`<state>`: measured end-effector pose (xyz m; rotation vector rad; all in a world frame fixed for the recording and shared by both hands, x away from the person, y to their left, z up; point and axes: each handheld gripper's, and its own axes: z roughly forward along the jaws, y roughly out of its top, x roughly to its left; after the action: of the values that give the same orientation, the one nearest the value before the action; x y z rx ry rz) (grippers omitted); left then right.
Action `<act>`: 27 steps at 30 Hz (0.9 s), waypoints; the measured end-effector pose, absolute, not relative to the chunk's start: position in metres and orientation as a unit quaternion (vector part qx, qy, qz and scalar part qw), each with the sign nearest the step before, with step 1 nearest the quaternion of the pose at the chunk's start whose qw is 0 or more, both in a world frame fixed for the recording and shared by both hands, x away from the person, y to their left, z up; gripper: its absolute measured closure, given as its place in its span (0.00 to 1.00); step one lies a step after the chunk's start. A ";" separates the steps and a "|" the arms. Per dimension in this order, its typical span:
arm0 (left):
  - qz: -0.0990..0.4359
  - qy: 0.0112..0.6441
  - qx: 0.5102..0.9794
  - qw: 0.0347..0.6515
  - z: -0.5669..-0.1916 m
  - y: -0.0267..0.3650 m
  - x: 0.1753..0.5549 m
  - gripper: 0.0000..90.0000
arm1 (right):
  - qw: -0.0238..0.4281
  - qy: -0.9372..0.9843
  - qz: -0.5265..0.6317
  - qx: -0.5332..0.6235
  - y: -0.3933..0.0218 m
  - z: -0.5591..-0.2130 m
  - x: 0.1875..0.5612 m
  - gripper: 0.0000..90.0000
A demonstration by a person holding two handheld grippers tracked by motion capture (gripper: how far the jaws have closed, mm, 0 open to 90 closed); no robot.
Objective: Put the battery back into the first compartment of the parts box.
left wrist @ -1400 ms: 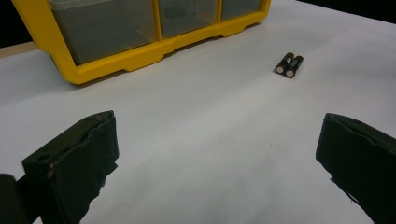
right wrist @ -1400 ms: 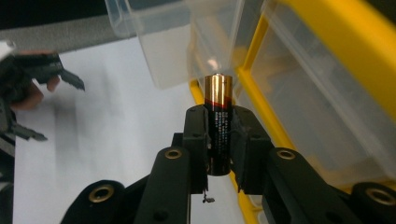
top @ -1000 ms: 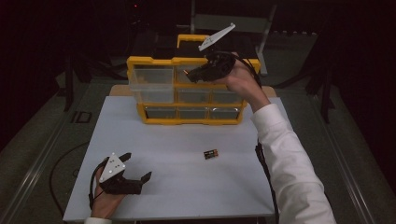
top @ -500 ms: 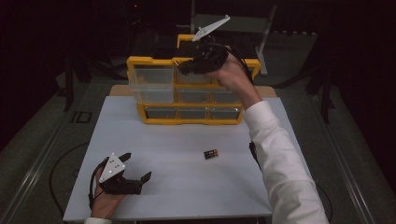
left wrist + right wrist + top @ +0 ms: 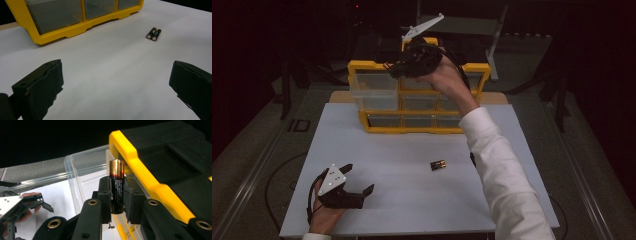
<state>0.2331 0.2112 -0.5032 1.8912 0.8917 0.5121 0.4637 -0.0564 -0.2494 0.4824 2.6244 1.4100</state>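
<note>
My right gripper is shut on a black and copper battery that stands upright between the jaws. In the high view that gripper hangs over the top left of the yellow drawer cabinet, beside its pulled-out clear drawer. Two more batteries lie side by side on the white table; in the left gripper view the pair sits ahead and to the right. My left gripper rests open on the table near the front left corner, nothing between its jaws.
The yellow cabinet with clear drawers stands at the back of the white table. A person's white sleeve crosses the right half of the table. Dark floor and a cable lie to the left of the table.
My right gripper, with the battery in it, has moved left and a little up, from the cabinet's upper right front to over its top left. The left gripper has stayed put.
</note>
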 end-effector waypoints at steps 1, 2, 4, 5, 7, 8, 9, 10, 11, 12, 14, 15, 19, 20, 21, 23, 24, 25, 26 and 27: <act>0.209 0.365 0.773 0.475 -0.503 0.211 0.233 0.00 | 0.059 0.867 0.469 0.159 -0.054 -0.249 0.463 0.86; 0.208 0.365 0.773 0.476 -0.503 0.211 0.233 0.00 | 0.059 0.867 0.469 0.157 -0.052 -0.249 0.463 0.86; 0.209 0.365 0.773 0.475 -0.503 0.211 0.233 0.00 | 0.056 0.868 0.468 0.154 -0.047 -0.250 0.462 0.86; 0.208 0.365 0.773 0.475 -0.503 0.212 0.233 0.00 | 0.057 0.870 0.466 0.153 -0.045 -0.251 0.462 0.86; 0.209 0.364 0.773 0.476 -0.503 0.212 0.233 0.00 | 0.056 0.871 0.463 0.152 -0.042 -0.252 0.462 0.86; 0.209 0.364 0.773 0.476 -0.503 0.212 0.233 0.00 | 0.055 0.872 0.462 0.151 -0.041 -0.253 0.462 0.86; 0.209 0.364 0.773 0.476 -0.503 0.212 0.233 0.00 | 0.054 0.873 0.461 0.151 -0.041 -0.254 0.463 0.85; 0.209 0.365 0.773 0.476 -0.503 0.212 0.233 0.00 | 0.052 0.872 0.462 0.149 -0.041 -0.254 0.463 0.80; 0.209 0.365 0.772 0.476 -0.503 0.213 0.233 0.00 | 0.046 0.871 0.468 0.144 -0.041 -0.255 0.463 0.61; 0.209 0.366 0.772 0.476 -0.503 0.213 0.233 0.00 | 0.049 0.869 0.469 0.148 -0.042 -0.254 0.462 0.47; 0.209 0.366 0.772 0.476 -0.503 0.213 0.233 0.00 | 0.051 0.866 0.473 0.153 -0.044 -0.253 0.463 0.40; 0.209 0.366 0.772 0.475 -0.503 0.213 0.233 0.00 | 0.054 0.866 0.475 0.151 -0.046 -0.253 0.463 0.38; 0.209 0.365 0.773 0.475 -0.503 0.212 0.233 0.00 | 0.065 0.872 0.461 0.151 -0.052 -0.251 0.461 0.28; 0.209 0.365 0.774 0.474 -0.503 0.212 0.233 0.00 | 0.065 0.874 0.458 0.149 -0.054 -0.251 0.460 0.25; 0.209 0.365 0.773 0.475 -0.504 0.212 0.233 0.00 | 0.065 0.875 0.456 0.149 -0.055 -0.251 0.459 0.21; 0.208 0.365 0.773 0.475 -0.503 0.211 0.233 0.00 | 0.070 0.879 0.448 0.150 -0.058 -0.251 0.457 0.15; 0.208 0.365 0.773 0.475 -0.504 0.211 0.233 0.00 | 0.072 0.881 0.444 0.150 -0.060 -0.251 0.456 0.15; 0.208 0.365 0.774 0.474 -0.504 0.211 0.233 0.00 | 0.075 0.883 0.440 0.149 -0.061 -0.251 0.456 0.15; 0.208 0.365 0.774 0.474 -0.504 0.211 0.233 0.00 | 0.077 0.884 0.436 0.148 -0.063 -0.252 0.455 0.14; 0.208 0.365 0.773 0.475 -0.504 0.211 0.233 0.00 | 0.080 0.885 0.434 0.148 -0.065 -0.252 0.454 0.13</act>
<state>0.2329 0.2111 -0.5036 1.8905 0.8932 0.5088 0.4544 -0.0649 -0.2517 0.4425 2.6466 1.2988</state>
